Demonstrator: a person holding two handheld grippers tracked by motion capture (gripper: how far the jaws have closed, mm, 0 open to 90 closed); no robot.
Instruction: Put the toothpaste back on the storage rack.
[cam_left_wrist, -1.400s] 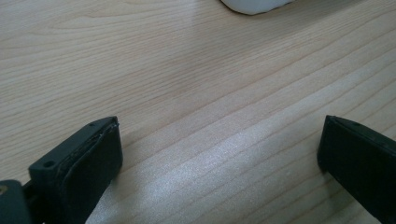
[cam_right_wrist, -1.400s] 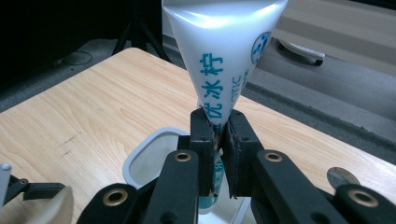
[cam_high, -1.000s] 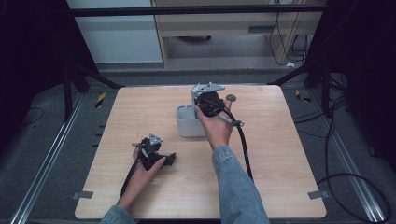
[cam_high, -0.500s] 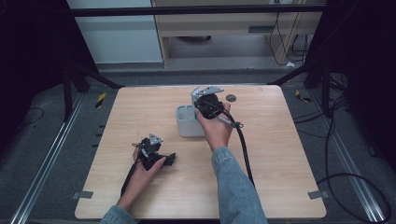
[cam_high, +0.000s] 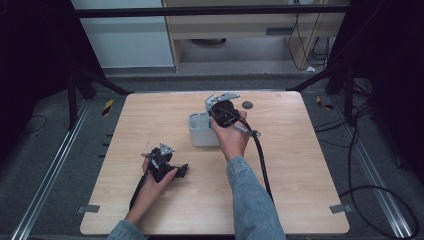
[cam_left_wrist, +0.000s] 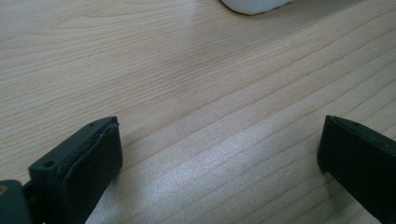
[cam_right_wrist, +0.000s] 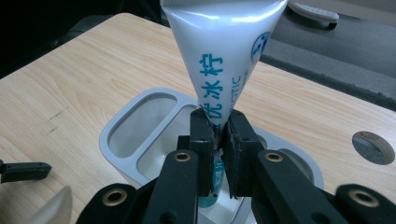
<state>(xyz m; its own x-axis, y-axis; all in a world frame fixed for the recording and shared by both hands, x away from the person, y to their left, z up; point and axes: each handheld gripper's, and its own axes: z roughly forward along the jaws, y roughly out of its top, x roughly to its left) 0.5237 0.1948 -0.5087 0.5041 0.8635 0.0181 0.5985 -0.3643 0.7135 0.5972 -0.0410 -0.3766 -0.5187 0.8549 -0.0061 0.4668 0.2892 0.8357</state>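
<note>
Right tongs (cam_right_wrist: 218, 135) clamped on white squeeze tube with blue lettering (cam_right_wrist: 219, 56), held upright over grey compartmented plastic holder (cam_right_wrist: 140, 122) mid-counter. Left tongs (cam_left_wrist: 219, 154) wide open, empty, resting on light wooden counter (cam_left_wrist: 187, 70). Best to line up the tube's low end with one compartment, lower straight, release only once seated.

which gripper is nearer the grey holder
Right. The right gripper is directly over the grey holder, shut on a white tube. The left gripper rests on the table, apart from the holder on the person's side, jaws open.
</note>
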